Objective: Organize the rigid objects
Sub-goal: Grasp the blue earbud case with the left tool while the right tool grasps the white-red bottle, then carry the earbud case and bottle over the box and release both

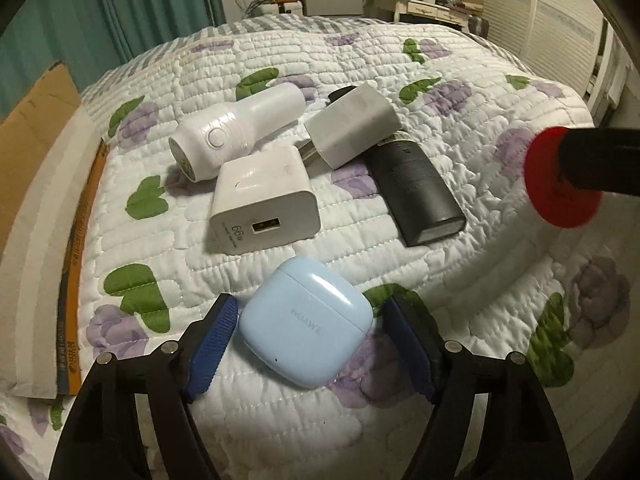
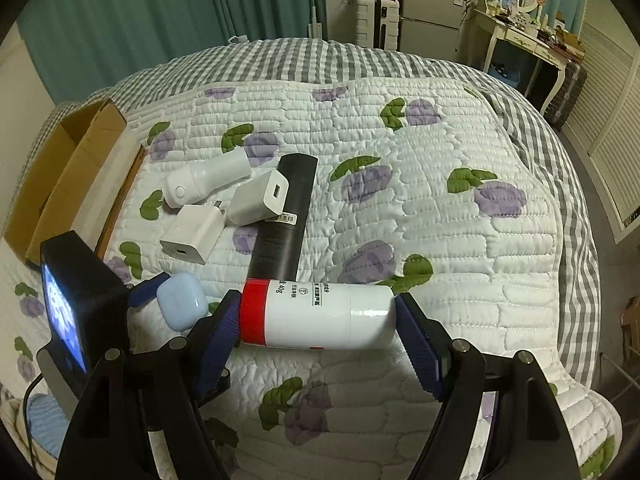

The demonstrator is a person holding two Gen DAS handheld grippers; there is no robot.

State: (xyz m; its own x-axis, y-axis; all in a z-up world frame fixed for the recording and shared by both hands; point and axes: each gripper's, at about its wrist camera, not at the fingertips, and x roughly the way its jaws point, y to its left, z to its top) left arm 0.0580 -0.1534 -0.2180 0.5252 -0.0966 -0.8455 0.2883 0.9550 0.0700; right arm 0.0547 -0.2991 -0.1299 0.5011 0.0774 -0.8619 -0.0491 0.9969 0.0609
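Left gripper [image 1: 306, 336] fingers straddle the blue earbud case [image 1: 306, 326], open, untouching; right gripper [image 2: 316, 316], beside that case, clamps the white bottle [image 2: 320, 312] endwise for carrying.

The smaller white charger [image 1: 352, 126] covers the black cylinder's [image 1: 416, 192] far end, the cardboard box [image 1: 36, 120] is cut by the left edge, and the bottle's red end [image 1: 560, 178] is blurred.
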